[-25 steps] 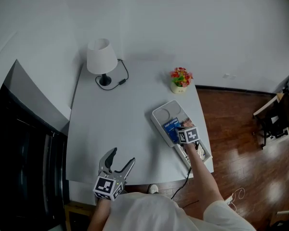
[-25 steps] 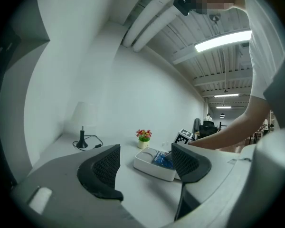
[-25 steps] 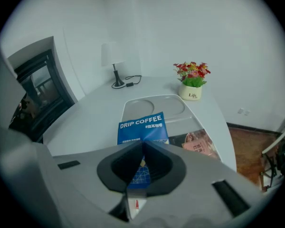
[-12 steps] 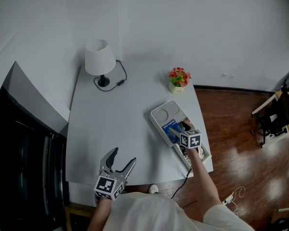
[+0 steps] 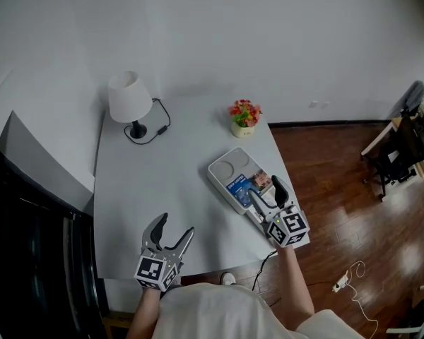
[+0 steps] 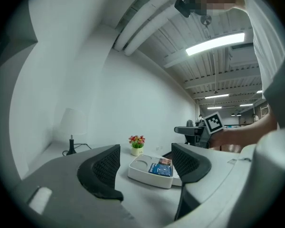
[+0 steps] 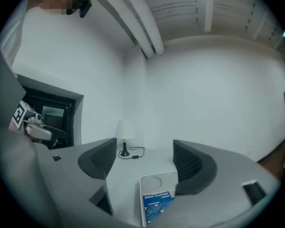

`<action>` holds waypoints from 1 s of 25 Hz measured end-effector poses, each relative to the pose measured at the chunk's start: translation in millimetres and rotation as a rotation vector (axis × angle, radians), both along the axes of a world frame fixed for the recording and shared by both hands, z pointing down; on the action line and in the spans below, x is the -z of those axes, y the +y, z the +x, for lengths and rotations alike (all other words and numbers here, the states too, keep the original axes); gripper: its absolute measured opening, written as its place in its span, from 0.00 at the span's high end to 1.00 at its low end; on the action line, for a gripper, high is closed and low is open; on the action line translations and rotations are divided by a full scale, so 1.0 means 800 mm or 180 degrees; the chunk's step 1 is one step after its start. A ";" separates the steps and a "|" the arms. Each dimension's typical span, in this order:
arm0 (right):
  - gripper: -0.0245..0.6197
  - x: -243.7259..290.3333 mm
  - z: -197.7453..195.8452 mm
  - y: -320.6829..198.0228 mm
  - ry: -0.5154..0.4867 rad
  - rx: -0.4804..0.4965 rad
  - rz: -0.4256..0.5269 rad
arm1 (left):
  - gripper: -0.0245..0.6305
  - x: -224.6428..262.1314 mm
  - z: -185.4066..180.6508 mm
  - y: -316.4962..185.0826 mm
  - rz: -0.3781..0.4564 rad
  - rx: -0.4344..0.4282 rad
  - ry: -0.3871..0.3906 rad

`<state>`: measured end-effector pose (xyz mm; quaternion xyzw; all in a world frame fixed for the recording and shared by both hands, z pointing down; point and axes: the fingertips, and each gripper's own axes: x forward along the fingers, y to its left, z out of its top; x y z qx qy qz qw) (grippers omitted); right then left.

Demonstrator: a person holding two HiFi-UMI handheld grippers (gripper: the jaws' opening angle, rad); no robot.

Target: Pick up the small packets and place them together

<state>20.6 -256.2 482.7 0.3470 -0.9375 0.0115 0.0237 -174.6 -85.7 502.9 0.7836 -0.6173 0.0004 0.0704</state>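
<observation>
A white tray (image 5: 225, 168) lies at the table's right side. In it are a blue drip-coffee packet (image 5: 239, 188) and a brownish packet (image 5: 261, 181) side by side. My right gripper (image 5: 266, 191) hovers over the tray's near end. Its jaws are opening and nothing is gripped between them; the blue packet (image 7: 156, 206) lies flat in the tray (image 7: 156, 182) below the gap. My left gripper (image 5: 174, 226) is open and empty near the table's front edge, well left of the tray. In the left gripper view, the left gripper (image 6: 145, 167) points toward the tray (image 6: 145, 175) and blue packet (image 6: 160, 169).
A white table lamp (image 5: 129, 99) with a black cord stands at the back left. A small flower pot (image 5: 244, 115) stands behind the tray. The table's right edge runs just beyond the tray, above a wooden floor (image 5: 339, 210). A dark screen (image 5: 28, 232) lies left.
The right gripper has drawn back from the tray toward me and its jaws have spread apart. The blue packet stays in the tray. The left gripper has barely moved.
</observation>
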 end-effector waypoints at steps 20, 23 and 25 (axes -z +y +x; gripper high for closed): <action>0.41 0.045 -0.040 0.157 0.0099 0.0106 0.0494 | 0.47 0.026 0.027 0.002 0.0357 -0.0118 -0.0342; 0.41 0.051 -0.033 0.163 0.0065 0.0044 0.0509 | 0.48 0.029 0.034 0.010 0.0373 -0.0089 -0.0345; 0.41 0.056 -0.028 0.164 0.0069 0.0015 0.0538 | 0.48 0.033 0.037 0.015 0.0383 -0.0083 -0.0346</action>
